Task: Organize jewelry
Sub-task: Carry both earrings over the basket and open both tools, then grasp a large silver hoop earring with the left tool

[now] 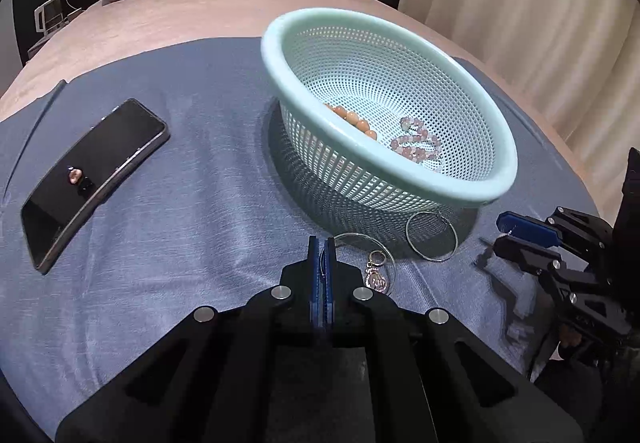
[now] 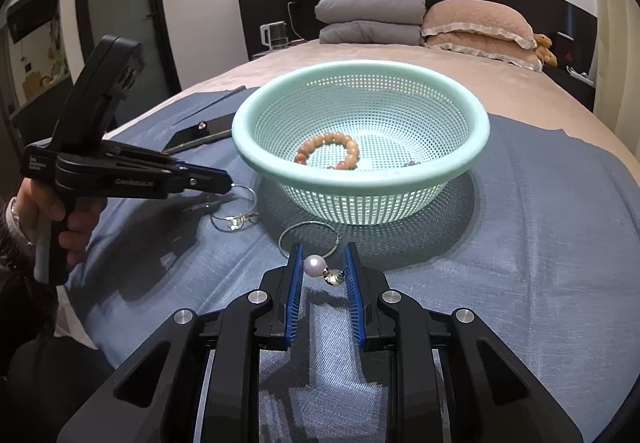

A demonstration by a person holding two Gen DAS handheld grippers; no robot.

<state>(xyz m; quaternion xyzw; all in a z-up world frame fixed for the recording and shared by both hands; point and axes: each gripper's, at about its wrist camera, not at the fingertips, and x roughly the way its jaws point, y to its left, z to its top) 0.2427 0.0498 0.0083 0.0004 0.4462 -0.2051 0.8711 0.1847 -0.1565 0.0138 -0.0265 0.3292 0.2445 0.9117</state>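
Jaws astride pearl earring [image 2: 314, 265], ungripped

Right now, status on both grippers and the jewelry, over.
Left gripper jaws shut, nothing visibly held. Right gripper jaws open around pearl earring on the cloth. Two bead bracelets in basket; hoop and charm ring outside. Path clear.

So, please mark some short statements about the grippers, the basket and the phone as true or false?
1. The right gripper is open, with a pearl earring between its fingers. True.
2. The basket is empty. False: it holds an orange bead bracelet and a pink bead bracelet.
3. The left gripper is wide open. False: it is shut, on a thin hoop.
4. A phone lies on the blue cloth. True.
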